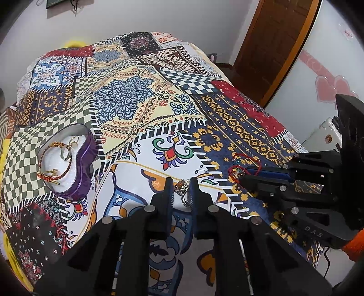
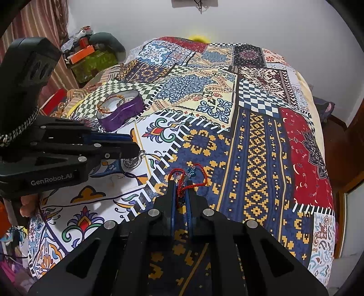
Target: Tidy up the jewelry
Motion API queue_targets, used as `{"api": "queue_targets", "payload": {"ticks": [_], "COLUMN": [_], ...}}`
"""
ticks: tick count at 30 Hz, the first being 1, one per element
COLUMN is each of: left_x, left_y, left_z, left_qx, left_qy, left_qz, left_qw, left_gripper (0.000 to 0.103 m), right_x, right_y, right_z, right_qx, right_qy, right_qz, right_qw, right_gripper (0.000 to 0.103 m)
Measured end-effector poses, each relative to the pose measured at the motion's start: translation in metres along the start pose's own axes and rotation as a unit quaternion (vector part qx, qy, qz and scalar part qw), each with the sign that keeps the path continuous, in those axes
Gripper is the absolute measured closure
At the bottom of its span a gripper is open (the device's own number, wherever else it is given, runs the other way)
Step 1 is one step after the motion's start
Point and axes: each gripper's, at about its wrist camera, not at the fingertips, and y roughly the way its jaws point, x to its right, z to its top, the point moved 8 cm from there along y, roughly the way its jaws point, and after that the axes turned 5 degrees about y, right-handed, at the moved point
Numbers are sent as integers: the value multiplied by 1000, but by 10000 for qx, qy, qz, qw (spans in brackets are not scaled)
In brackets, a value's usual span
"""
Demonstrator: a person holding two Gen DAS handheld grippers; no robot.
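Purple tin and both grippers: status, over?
Left gripper around silver ring. Right gripper shut on red cord bracelet. Purple tin open, nothing blocking.

Big patchwork bedspread (image 1: 136,95) covers bed, many colours: checks, flowers, red patch near right edge. Yellow thing (image 2: 197,37) peeks over far edge of bed. White wall (image 1: 159,16) behind far edge. Brown wooden door (image 1: 268,45) past far right corner. Pink hearts (image 1: 329,86) on white surface beside door. Striped curtain (image 2: 45,20) past left edge. Green box (image 2: 95,63) with orange box (image 2: 80,55) on top near far left corner.
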Motion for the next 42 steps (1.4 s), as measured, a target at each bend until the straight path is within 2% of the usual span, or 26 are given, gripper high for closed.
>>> {"api": "queue_targets", "payload": {"ticks": [10, 19, 28, 33, 38, 42], "left_x": [-5, -11, -11, -17, -31, -40], "left_y": [-35, -58, -62, -55, -60, -70], "left_z": [2, -6, -31, -52, -61, -61], "left_qx": [332, 462, 254, 22, 55, 170], "left_qy": [-69, -161, -69, -20, -149, -319], "left_qz": [59, 125, 137, 317, 477, 353], "left_qw": [9994, 9987, 9996, 9995, 9987, 9987], "left_gripper": [91, 91, 91, 91, 91, 91], "right_x": [0, -10, -27, -36, -46, -52], "right_y": [-18, -37, -42, -39, -35, -33], "right_z": [10, 25, 35, 36, 37, 41], "right_qx": [211, 452, 549, 525, 497, 513], "right_qy": [44, -45, -190, -246, -322, -308], "right_qz": [-17, -32, 34, 97, 159, 225], "right_qw": [9998, 9990, 9983, 9983, 9981, 9980], "right_gripper": [96, 96, 96, 96, 96, 96]}}
